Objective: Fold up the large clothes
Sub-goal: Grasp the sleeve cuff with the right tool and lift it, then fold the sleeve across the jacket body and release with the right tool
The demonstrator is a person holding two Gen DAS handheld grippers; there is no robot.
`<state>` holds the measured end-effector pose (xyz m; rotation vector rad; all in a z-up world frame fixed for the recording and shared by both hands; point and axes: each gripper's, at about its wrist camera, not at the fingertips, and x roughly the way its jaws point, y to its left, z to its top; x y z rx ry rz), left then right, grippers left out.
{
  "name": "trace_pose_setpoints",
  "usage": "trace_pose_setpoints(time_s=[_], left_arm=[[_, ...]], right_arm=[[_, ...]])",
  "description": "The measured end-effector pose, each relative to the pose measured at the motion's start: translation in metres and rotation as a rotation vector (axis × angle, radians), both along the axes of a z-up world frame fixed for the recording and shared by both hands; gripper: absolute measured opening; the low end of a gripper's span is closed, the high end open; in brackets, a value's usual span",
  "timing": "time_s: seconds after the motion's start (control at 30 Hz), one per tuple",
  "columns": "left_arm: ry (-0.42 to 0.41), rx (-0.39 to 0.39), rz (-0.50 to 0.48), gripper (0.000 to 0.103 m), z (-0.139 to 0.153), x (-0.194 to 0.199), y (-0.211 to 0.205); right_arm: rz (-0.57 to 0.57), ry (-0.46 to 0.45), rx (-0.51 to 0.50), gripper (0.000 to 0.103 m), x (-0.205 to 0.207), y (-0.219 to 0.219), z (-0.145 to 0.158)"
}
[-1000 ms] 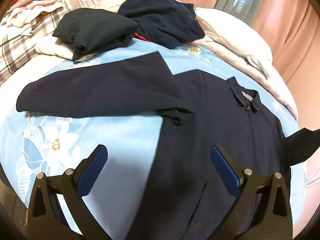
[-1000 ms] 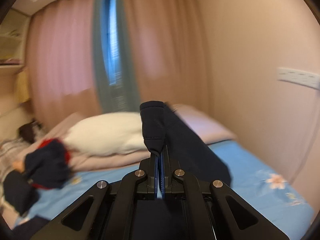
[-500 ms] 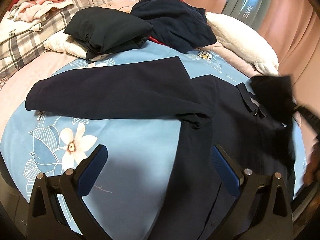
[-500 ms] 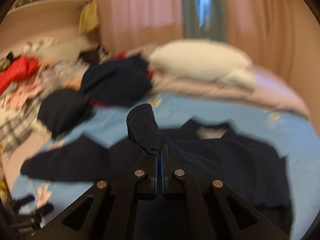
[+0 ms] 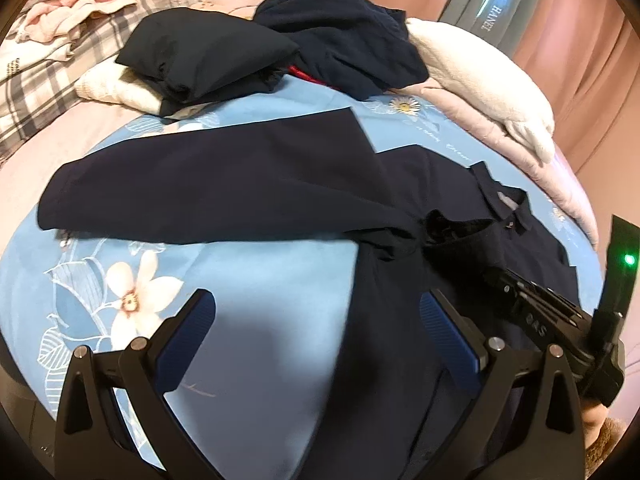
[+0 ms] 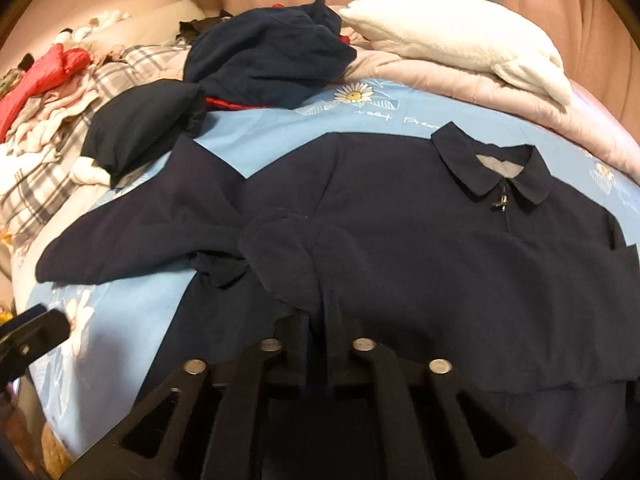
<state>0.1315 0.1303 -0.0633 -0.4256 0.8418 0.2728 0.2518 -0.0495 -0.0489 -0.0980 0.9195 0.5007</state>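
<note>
While the navy jacket (image 6: 420, 240) lies front-up on the blue floral bedsheet (image 5: 256, 272), its one sleeve (image 5: 208, 192) stretches out flat to the side and the other sleeve's cuff (image 6: 280, 256) is folded across the chest. The right tool (image 6: 316, 332) has its fingers pressed together on that cuff. The left tool (image 5: 316, 332) hangs wide apart over the sheet and the jacket's hem, gripping nothing. Beyond the collar (image 6: 492, 172) sit a white pillow (image 6: 460, 36) and heaped dark clothes (image 6: 268, 56).
</note>
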Motion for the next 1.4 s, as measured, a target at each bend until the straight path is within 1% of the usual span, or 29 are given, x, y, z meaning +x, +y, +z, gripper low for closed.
trace_pose_setpoints(time_s=[0.07, 0.1, 0.17, 0.27, 0.33, 0.4, 0.5, 0.57, 0.6, 0.63, 0.7, 0.73, 0.77, 0.8, 0.83, 0.87, 0.9, 0.93, 0.97, 1.07, 1.13, 1.2, 1.3, 1.4], left_arm=[[-0.008, 0.001, -0.017, 0.102, 0.004, 0.006, -0.005], [-0.015, 0.004, -0.029, 0.102, 0.007, 0.009, -0.007], [-0.027, -0.001, -0.054, 0.102, 0.011, 0.016, -0.013], [-0.033, -0.028, -0.097, 0.102, 0.011, 0.033, -0.022], [-0.028, -0.055, -0.132, 0.102, 0.005, 0.047, -0.031], [-0.016, -0.070, -0.168, 0.102, -0.003, 0.060, -0.041], [0.020, -0.100, -0.227, 0.101, -0.022, 0.082, -0.060], [0.044, -0.138, -0.258, 0.095, -0.036, 0.095, -0.070], [0.058, -0.165, -0.271, 0.090, -0.045, 0.101, -0.074], [0.069, -0.197, -0.284, 0.088, -0.053, 0.107, -0.077], [0.088, -0.246, -0.292, 0.073, -0.065, 0.114, -0.082], [0.096, -0.255, -0.284, 0.068, -0.070, 0.118, -0.084], [0.090, -0.247, -0.274, 0.064, -0.071, 0.119, -0.086], [0.075, -0.221, -0.256, 0.051, -0.071, 0.120, -0.088], [0.060, -0.208, -0.258, 0.031, -0.070, 0.122, -0.091], [0.049, -0.212, -0.271, 0.025, -0.068, 0.124, -0.093], [0.047, -0.208, -0.263, 0.017, -0.066, 0.126, -0.094], [0.047, -0.183, -0.245, 0.012, -0.061, 0.127, -0.095], [0.042, -0.165, -0.241, 0.010, -0.058, 0.128, -0.095], [-0.032, -0.091, -0.245, 0.008, -0.029, 0.127, -0.096], [-0.074, -0.064, -0.256, 0.008, -0.012, 0.128, -0.096], [-0.103, -0.059, -0.266, 0.008, 0.004, 0.130, -0.093], [-0.125, -0.048, -0.253, 0.008, 0.016, 0.135, -0.085], [-0.112, -0.029, -0.240, 0.008, 0.014, 0.139, -0.078]], right_arm=[[0.001, -0.002, 0.029, 0.053, -0.005, -0.010, 0.007], [-0.003, -0.011, 0.059, 0.057, -0.008, -0.019, 0.013], [-0.019, -0.025, 0.084, 0.057, -0.013, -0.037, 0.022], [-0.086, -0.052, 0.103, 0.058, -0.018, -0.077, 0.038], [-0.141, -0.070, 0.086, 0.059, -0.018, -0.100, 0.041], [-0.226, -0.095, 0.045, 0.059, -0.015, -0.131, 0.041], [-0.352, -0.101, -0.011, 0.059, -0.009, -0.175, 0.034], [-0.419, -0.089, -0.023, 0.059, -0.007, -0.202, 0.027], [-0.460, -0.078, -0.024, 0.059, -0.006, -0.217, 0.022], [-0.486, -0.069, -0.022, 0.059, -0.005, -0.227, 0.019], [-0.545, -0.034, -0.011, 0.059, -0.004, -0.251, 0.007], [-0.569, -0.021, -0.005, 0.059, -0.004, -0.260, 0.002], [-0.585, -0.008, -0.001, 0.059, -0.004, -0.266, -0.004], [-0.596, 0.001, 0.001, 0.059, -0.004, -0.270, -0.006], [-0.610, 0.012, 0.008, 0.059, -0.004, -0.275, -0.012], [-0.617, 0.019, 0.015, 0.059, -0.004, -0.278, -0.015], [-0.621, 0.028, 0.022, 0.059, -0.004, -0.281, -0.019], [-0.626, 0.033, 0.028, 0.059, -0.004, -0.283, -0.021], [-0.631, 0.036, 0.034, 0.059, -0.004, -0.285, -0.022], [-0.629, 0.037, 0.051, 0.059, -0.006, -0.284, -0.022], [-0.618, 0.030, 0.053, 0.059, -0.006, -0.279, -0.021], [-0.605, 0.024, 0.059, 0.059, -0.004, -0.280, -0.019], [-0.587, 0.017, 0.073, 0.059, -0.002, -0.277, -0.017], [-0.570, 0.012, 0.072, 0.059, -0.002, -0.276, -0.018]])
